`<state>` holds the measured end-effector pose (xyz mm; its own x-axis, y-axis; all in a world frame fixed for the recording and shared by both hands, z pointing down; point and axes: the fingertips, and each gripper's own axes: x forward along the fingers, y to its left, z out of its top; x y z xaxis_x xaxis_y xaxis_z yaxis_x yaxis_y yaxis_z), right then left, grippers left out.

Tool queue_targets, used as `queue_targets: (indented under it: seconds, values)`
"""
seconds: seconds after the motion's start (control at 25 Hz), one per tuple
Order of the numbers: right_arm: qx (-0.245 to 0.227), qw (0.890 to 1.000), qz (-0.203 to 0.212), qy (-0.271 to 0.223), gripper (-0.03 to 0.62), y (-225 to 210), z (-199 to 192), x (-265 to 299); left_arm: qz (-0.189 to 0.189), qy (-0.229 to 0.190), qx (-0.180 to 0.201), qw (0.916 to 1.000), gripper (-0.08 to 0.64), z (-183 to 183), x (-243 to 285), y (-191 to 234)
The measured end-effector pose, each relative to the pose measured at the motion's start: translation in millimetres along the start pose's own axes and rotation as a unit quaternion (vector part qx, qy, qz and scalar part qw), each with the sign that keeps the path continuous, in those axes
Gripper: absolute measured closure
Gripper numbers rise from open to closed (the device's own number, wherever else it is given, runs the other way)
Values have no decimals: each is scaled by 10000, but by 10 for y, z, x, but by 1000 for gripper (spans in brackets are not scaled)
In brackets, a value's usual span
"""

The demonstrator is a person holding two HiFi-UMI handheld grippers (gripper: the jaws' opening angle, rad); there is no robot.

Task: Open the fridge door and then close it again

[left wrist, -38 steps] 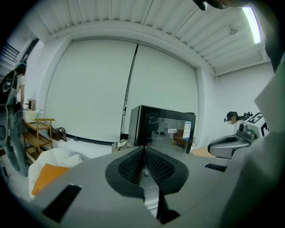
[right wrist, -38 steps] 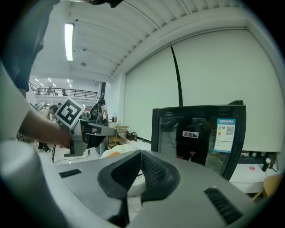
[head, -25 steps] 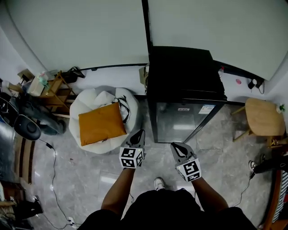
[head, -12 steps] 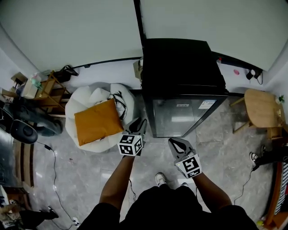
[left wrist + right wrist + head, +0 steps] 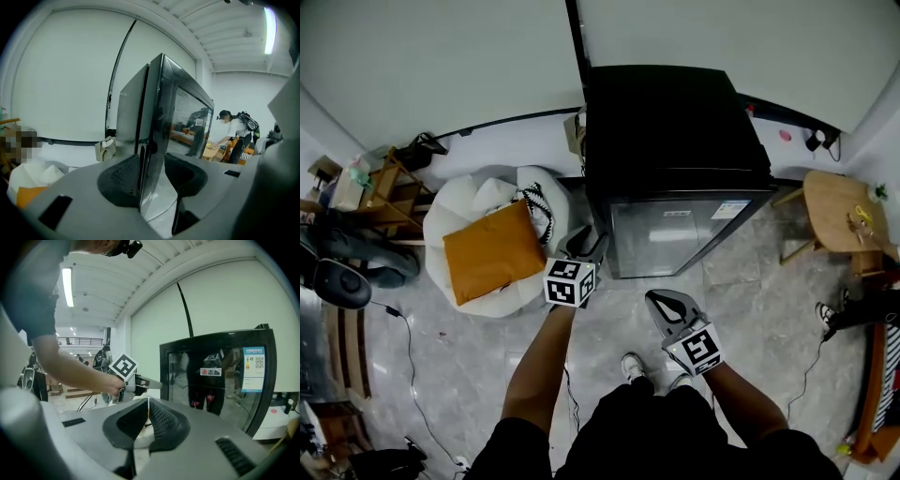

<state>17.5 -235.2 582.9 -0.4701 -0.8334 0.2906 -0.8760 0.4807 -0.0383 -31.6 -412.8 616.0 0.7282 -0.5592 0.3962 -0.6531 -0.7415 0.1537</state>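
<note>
L gripper (image 5: 153, 174): jaws wide apart, just been opening. They straddle the free vertical edge (image 5: 152, 117) of the fridge door, w/ one pad on the side wall and one in front of the glass. Pads don't look clamped, so nothing gripped yet.

R gripper (image 5: 146, 404): jaws pressed together, nothing between. It hangs back, well apart from the fridge, level w/ the door's middle.

Key relation: glass door (image 5: 684, 234) is straight ahead of L gripper, and its edge runs up-down right through the jaw gap. A dark seam w/ a recess sits on that edge in the left gripper view, prob. the pull spot. Hinge side looks to be the far (R) edge, so a pull would swing the door toward the person. L hand is clearly nearer and already on it.

The black fridge (image 5: 675, 122) stands against the white wall, door looks shut. Task at its start, imo: door not yet opened.

Counts: 1 fridge, 1 door, 2 grippers. Also 1 white beanbag (image 5: 478, 202) w/ 1 orange cushion (image 5: 492, 253) just L of the fridge, and 1 round wooden stool (image 5: 839, 211) to its R.
</note>
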Motion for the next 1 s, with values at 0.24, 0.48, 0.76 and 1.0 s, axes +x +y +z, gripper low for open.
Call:
queue_targets:
  seconds: [0.24, 0.48, 0.76, 1.0]
  values:
    - [93, 9998, -113, 108, 572, -28, -22, -40, -120, 54, 156, 9998, 376, 5, 69, -57]
    - [86, 9993, -282, 227, 572, -86, -93, -147, 62, -78, 365, 9993, 405, 33, 109, -56]
    - [133, 9978, -609, 240, 572, -283, -124, -292, 73, -128, 475, 9988, 425, 22, 92, -60]
    - [211, 9981, -525, 257, 572, -229, -179, -304, 106, -179, 458, 9987, 434, 43, 81, -53]
